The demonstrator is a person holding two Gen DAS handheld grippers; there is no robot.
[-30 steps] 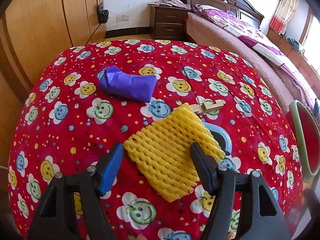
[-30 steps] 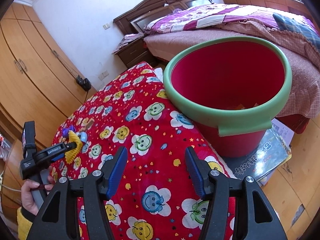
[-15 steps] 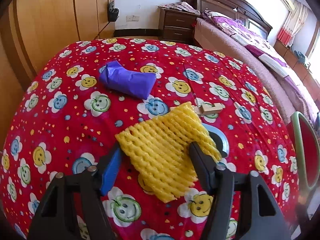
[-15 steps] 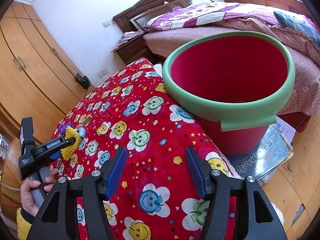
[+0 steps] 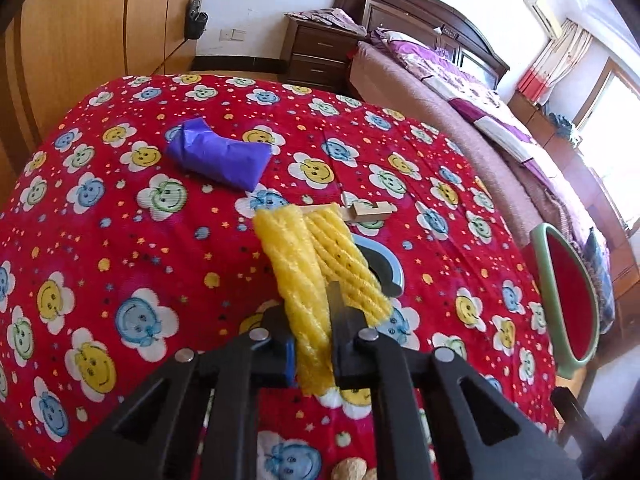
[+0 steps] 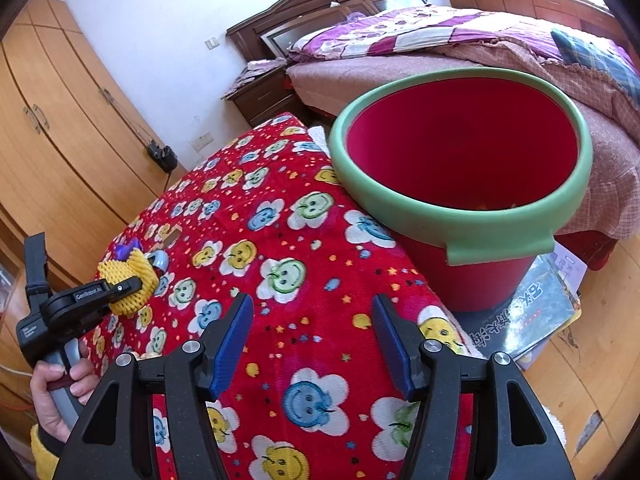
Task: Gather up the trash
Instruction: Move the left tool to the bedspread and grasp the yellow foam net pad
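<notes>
Your left gripper (image 5: 310,320) has just been closing, and now it pinches the yellow foam fruit net (image 5: 316,276) tight between its black jaws. The net is squashed into a long bunch. Its long side runs from the jaws at the bottom middle of the left view up toward the middle of the frame, leaning a little to the left. Its far end points at the small pale wooden block (image 5: 366,212) on the red cloth with smiling flowers (image 5: 120,240). A round grey-blue ring (image 5: 384,264) peeks out just behind the net on its right. The crumpled purple plastic bag (image 5: 218,156) lies in the upper left part of the cloth, well apart from the net.

Your right gripper (image 6: 314,338) is partly open, with its blue pads apart and nothing between them. It hangs over the cloth at the bottom of the right view.

Only the right view shows the whole red bucket with a green rim (image 6: 460,216), at the upper right, beside the cloth's edge. In the left view you see just a slice of it at the right edge. The right view also shows your left hand (image 6: 60,396) on the gripper handle at the lower left, and white lettering on the tool, too small to read. A book with large printed characters (image 6: 532,316) lies under the bucket.
</notes>
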